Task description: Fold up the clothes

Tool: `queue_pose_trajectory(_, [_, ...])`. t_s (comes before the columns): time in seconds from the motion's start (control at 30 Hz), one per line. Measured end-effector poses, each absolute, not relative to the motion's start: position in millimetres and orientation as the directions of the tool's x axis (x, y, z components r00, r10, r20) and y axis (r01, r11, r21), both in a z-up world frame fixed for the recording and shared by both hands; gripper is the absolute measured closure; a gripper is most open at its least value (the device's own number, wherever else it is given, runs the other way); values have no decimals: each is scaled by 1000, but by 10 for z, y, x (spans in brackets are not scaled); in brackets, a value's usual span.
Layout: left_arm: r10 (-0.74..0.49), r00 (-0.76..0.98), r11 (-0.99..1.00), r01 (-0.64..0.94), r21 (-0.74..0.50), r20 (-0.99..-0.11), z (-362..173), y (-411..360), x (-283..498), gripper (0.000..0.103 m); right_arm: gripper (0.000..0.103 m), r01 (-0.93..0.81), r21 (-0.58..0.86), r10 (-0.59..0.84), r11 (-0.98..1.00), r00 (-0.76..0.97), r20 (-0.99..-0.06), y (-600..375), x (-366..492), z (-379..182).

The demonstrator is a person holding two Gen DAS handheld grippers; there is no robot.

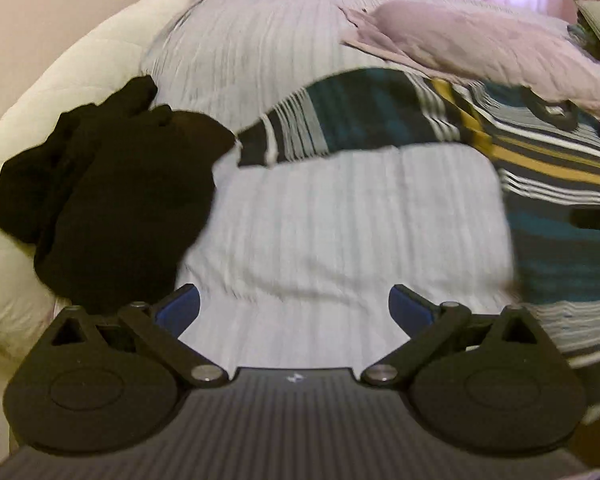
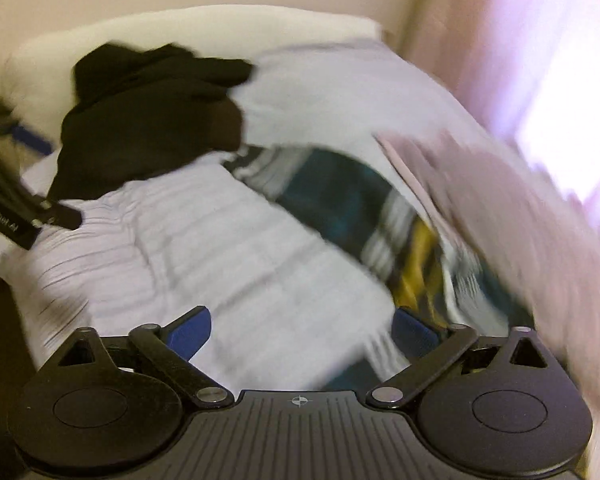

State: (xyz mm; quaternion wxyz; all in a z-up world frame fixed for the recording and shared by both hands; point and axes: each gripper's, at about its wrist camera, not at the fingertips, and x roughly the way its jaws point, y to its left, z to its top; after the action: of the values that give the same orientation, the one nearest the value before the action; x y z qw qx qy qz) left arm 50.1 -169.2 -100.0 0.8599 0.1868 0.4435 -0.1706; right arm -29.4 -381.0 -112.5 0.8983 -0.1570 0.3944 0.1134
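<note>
- My left gripper [image 1: 294, 312] hovers wide open, empty, above the pale striped bedspread [image 1: 340, 232].
- My right gripper [image 2: 304, 334] gapes likewise, holding nothing.
- Black garment [image 1: 108, 200] lies bunched beside a striped teal-and-mustard one [image 1: 380, 116].
- Blurred white lettering on the other gripper's body is unreadable.

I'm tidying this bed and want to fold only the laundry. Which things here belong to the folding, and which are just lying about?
For folding:
black garment, bunched up
striped garment, spread out
pale pink garment, crumpled
left gripper and right gripper, both open, empty

Just lying about:
white striped bedcover
cream pillow
pink curtain
</note>
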Motion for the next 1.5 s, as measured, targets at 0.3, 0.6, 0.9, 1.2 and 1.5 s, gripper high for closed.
queue_pose_trajectory(0.3, [-105, 556, 860, 467, 206, -825, -1500, -1209, 1628, 4, 61, -546, -321, 138, 774, 640, -756, -2771, 1658, -2005])
queue_pose_trajectory(0.6, [-82, 447, 936, 341, 85, -891, -1899, -731, 1888, 4, 65, -705, -438, 85, 557, 573, -815, -2130, 2710, -3161])
queue_pose_trajectory(0.9, [-52, 445, 935, 336, 113, -894, -1884, -720, 1952, 4, 102, -656, -443, 113, 611, 627, -771, -2198, 2872, -3077])
queue_pose_trajectory(1.2, [-186, 487, 813, 564, 145, -853, -1584, -1523, 1926, 4, 103, -213, -183, 104, 960, 876, -472, -3772, 2111, -1197])
queue_pose_trajectory(1.5, [-361, 442, 624, 769, 140, -821, -1321, -2898, 1400, 4, 102, 592, 103, -494, 800, 746, -447, -6645, -452, -820])
